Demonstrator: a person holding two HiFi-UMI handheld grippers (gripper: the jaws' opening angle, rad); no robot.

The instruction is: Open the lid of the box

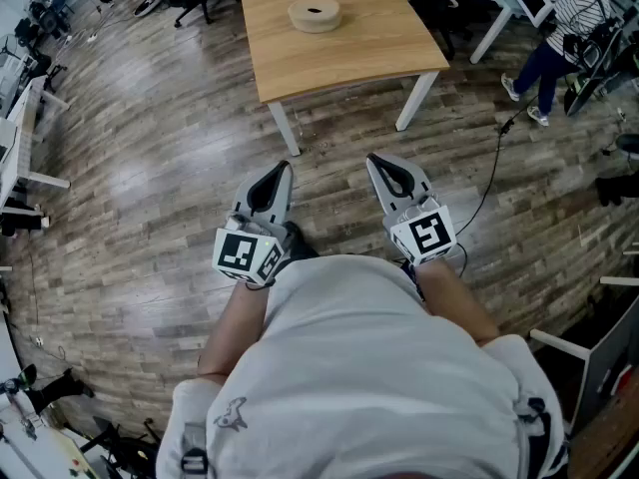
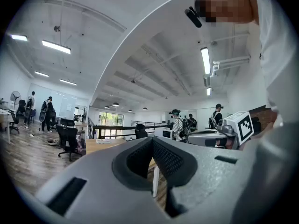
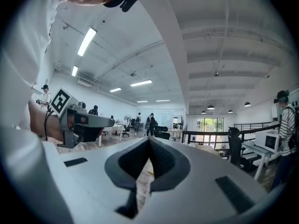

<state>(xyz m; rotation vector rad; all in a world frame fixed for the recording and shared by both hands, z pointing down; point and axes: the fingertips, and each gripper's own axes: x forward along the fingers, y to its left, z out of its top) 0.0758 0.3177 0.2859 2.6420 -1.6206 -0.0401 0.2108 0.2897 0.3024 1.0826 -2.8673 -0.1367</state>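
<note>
Both of your tools are pressed together with nothing in them. The left tool (image 1: 283,166) and the right tool (image 1: 371,158) point level, side by side, over the floor. The box (image 1: 315,14) sits on the table (image 1: 349,63), well ahead of the tips and roughly on the line between the two tools. Neither tool is near it.

The box is low, round and pale, with a dark spot at the middle of its lid (image 1: 329,7); whether that is a hole or a knob is too small to tell. Expect it to be light and fairly stiff, so it will likely slide on the smooth table if you pull with one tool alone. Brace the side wall with one tool, pinch the lid's rim with the other, and lift straight up.
</note>
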